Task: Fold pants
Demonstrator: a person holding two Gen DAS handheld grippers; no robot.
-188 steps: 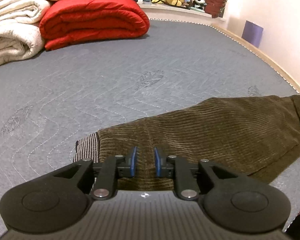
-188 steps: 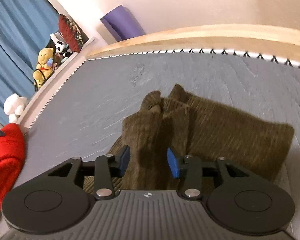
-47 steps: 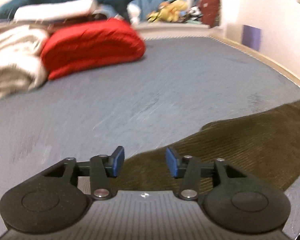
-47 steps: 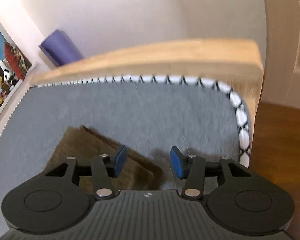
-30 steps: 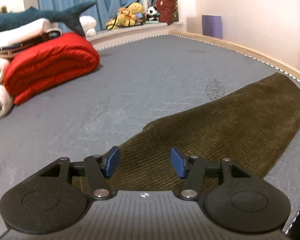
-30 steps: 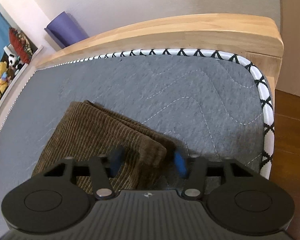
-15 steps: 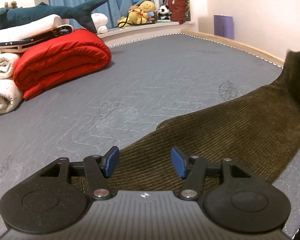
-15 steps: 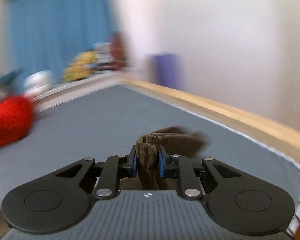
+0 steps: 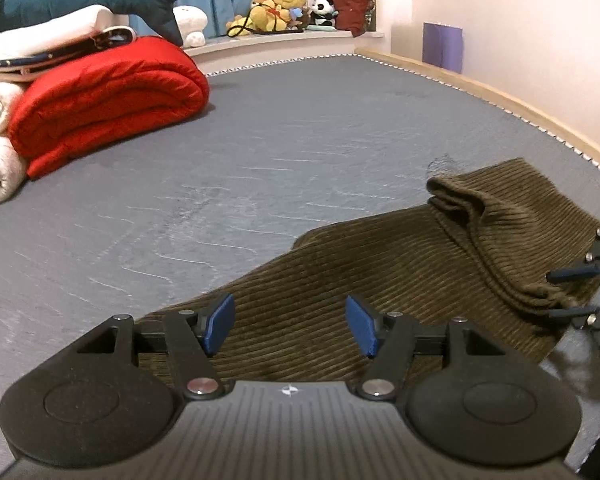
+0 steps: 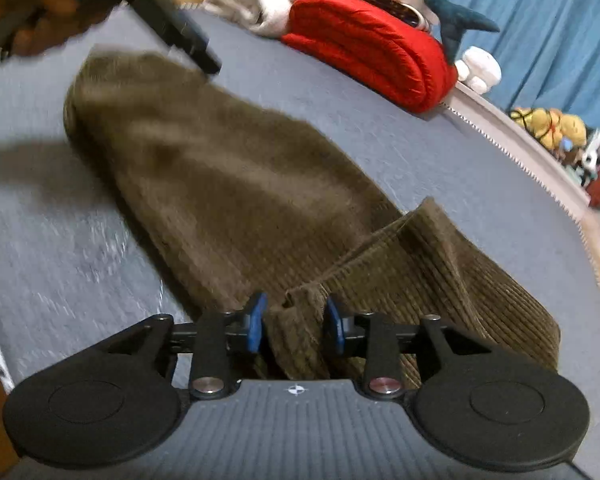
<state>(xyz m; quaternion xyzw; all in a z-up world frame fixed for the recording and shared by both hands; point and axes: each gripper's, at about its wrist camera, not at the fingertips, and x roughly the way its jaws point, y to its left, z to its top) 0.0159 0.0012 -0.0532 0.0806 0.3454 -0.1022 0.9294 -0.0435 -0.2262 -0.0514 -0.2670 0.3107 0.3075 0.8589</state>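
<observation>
Since a second ago the right gripper point(image 10: 295, 322) has carried one end of the brown corduroy pants point(image 9: 380, 264) from the mattress's point(image 9: 260, 152) corner back over the rest — its jaws have just been opening, yet a bunched fold still sits between them, the pads touching it. Spread wide, the left gripper point(image 9: 291, 324) hovers over the other end, clasping nothing. Flat on the mattress near its wooden-framed edge lie the pants, well apart from the red quilt point(image 9: 104, 92).
</observation>
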